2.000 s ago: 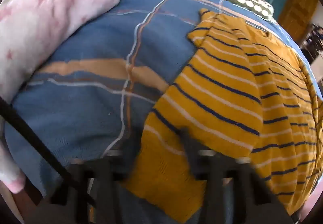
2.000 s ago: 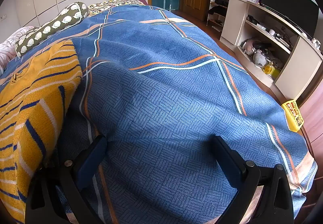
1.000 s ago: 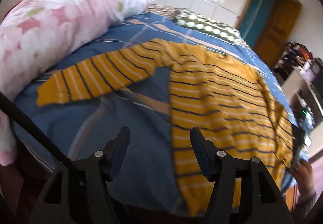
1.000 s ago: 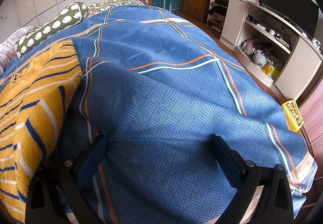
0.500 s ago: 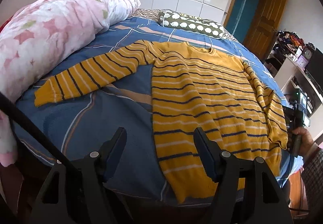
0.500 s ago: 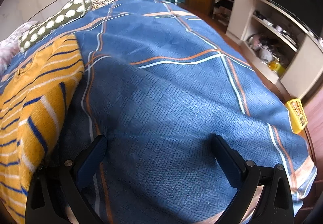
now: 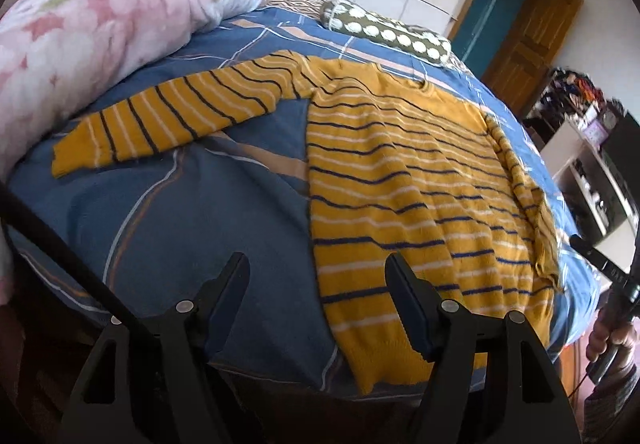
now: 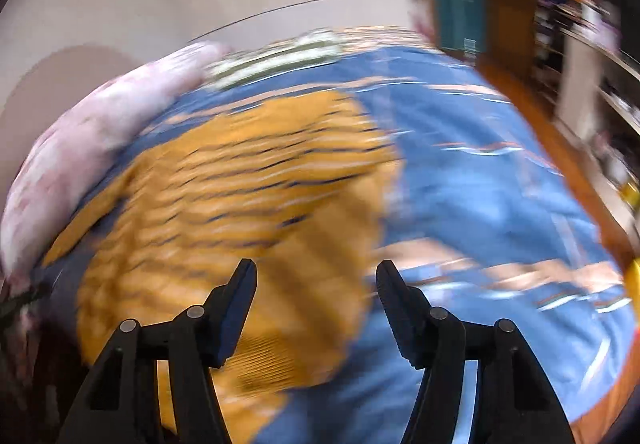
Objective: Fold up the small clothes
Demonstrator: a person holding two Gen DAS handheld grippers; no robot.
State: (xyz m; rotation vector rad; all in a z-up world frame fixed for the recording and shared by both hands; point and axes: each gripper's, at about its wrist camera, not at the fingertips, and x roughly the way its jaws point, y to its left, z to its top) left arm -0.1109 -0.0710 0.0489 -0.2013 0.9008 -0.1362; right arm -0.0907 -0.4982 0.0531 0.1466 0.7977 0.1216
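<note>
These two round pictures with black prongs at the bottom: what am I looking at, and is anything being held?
There is no robot here. A person holds a two-fingered gripper in each hand, and each gripper carries a wide-angle camera that looks out along its fingers. The black prongs are those fingers.

The left wrist view shows the left gripper, open and holding nothing. Ahead lies a blue bedspread with a yellow striped sweater spread flat, one sleeve stretched toward a pink floral duvet. A spotted green pillow lies beyond. At the right edge a hand grips the other tool.

The right wrist view is blurred. Its right gripper is also open and empty, pointing at the same sweater.
</note>
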